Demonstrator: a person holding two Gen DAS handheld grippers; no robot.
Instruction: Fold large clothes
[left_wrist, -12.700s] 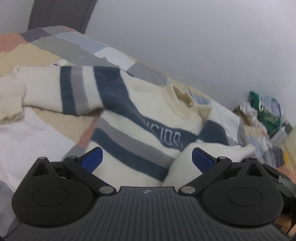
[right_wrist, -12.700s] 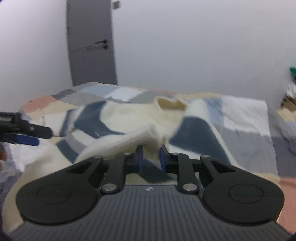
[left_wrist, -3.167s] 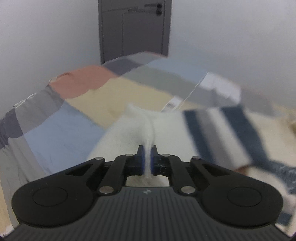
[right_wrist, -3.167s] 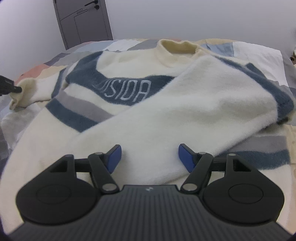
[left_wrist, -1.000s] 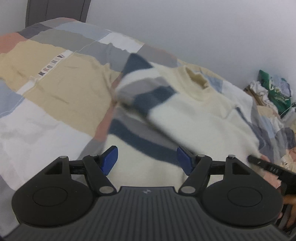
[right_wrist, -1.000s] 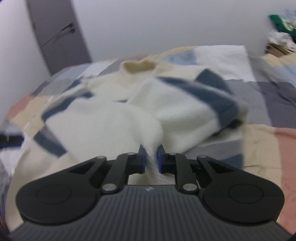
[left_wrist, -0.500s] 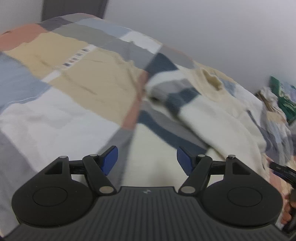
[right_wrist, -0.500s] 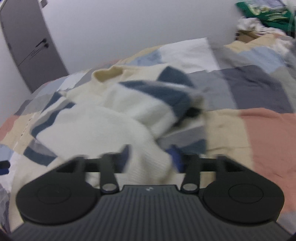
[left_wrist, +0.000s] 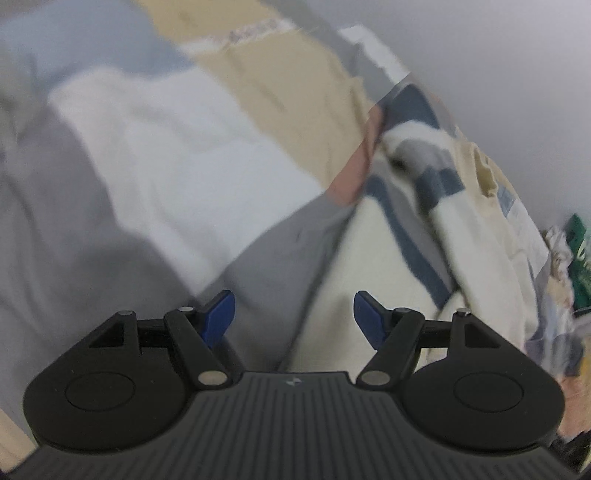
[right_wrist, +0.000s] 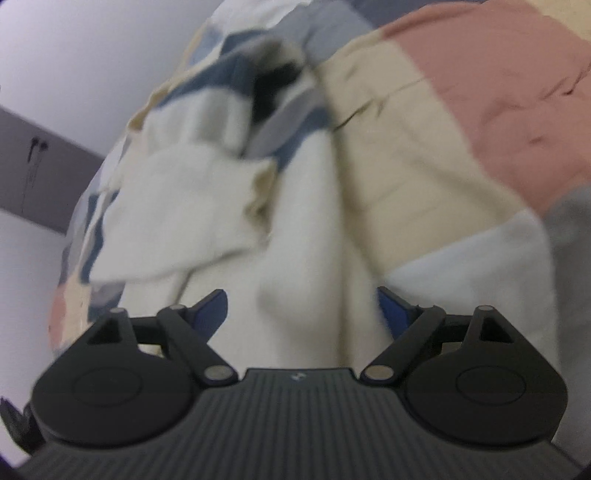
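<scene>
Both grippers hang over the bed, left gripper (left_wrist: 293, 314) spread and empty, right gripper (right_wrist: 301, 308) just sprung apart, pinching nothing. A fuzzy cream sweater (right_wrist: 303, 236) with navy and grey stripes lies rumpled beneath on the patchwork quilt (left_wrist: 184, 162).

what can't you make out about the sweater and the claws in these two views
- Cream knit sweater with navy and grey stripes: left wrist view, motion blur smears its folds; chest lettering unreadable.
- Sweater hem: right wrist view, hidden beneath the open right claw.
- Green clutter: cut off by the right edge.
- Left claw: contact with cloth unclear.
</scene>
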